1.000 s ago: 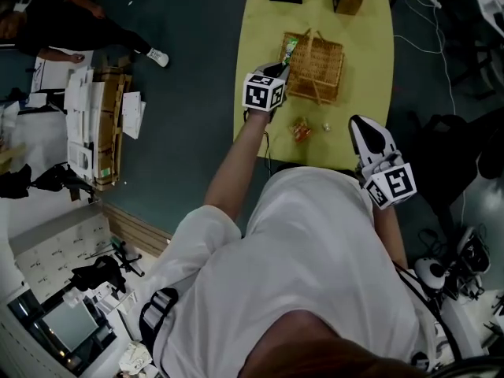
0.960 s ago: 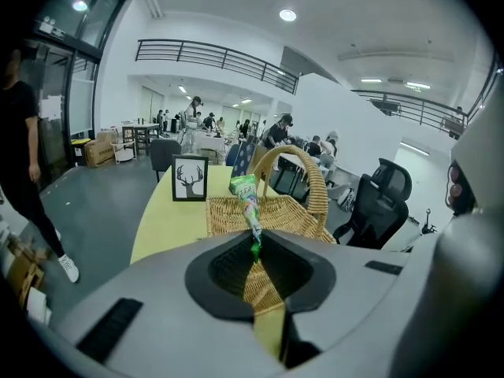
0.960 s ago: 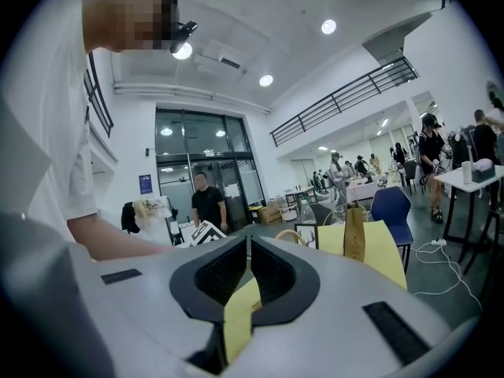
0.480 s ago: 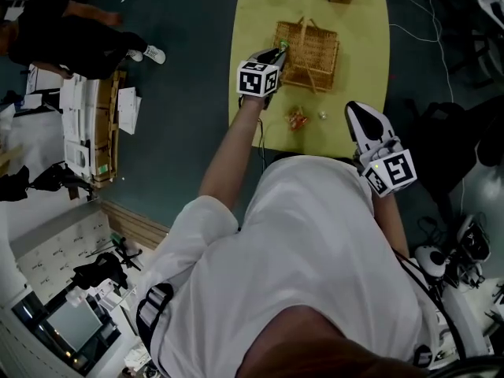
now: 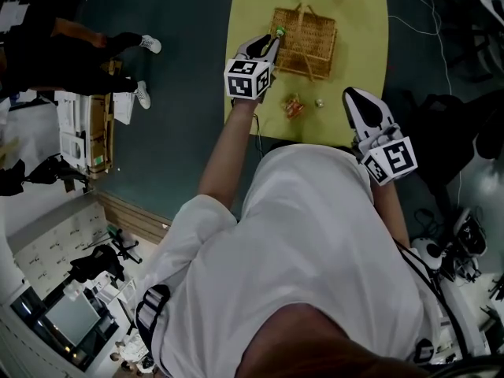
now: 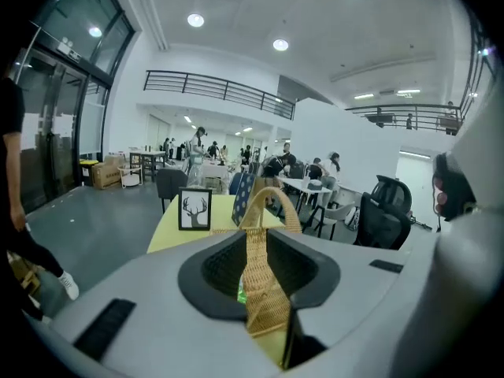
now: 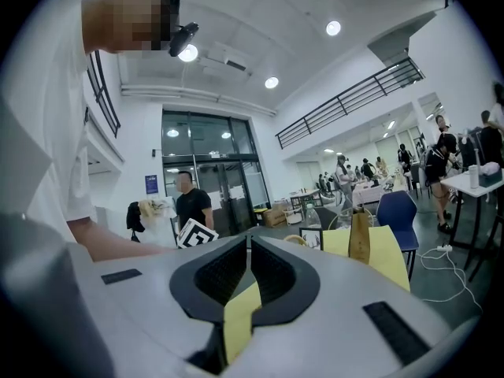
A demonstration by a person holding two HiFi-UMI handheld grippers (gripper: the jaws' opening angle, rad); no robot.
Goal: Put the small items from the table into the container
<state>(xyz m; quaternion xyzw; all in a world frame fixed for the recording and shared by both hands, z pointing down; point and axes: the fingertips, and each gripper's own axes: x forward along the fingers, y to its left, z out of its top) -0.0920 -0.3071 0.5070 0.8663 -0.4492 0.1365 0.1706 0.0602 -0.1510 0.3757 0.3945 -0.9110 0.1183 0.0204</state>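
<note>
A wicker basket stands on the yellow table. My left gripper hovers at the basket's near left rim. Its jaws are opening. A small green item still shows at their tips. In the left gripper view the jaws of the left gripper stand apart. The basket's handle shows through the gap, and a sliver of the green item lies by the left pad. An orange-red wrapper and a small white item lie on the table near me. My right gripper hangs shut and empty at the table's near right edge; its jaws meet.
At the table's far end stand a framed deer picture and a brown paper bag. The table's left edge runs just left of my left gripper. A person in black is on the floor to the left.
My left gripper has risen and moved farther along the basket's left rim, with the green item at its tips. The right gripper has stayed where it was.
</note>
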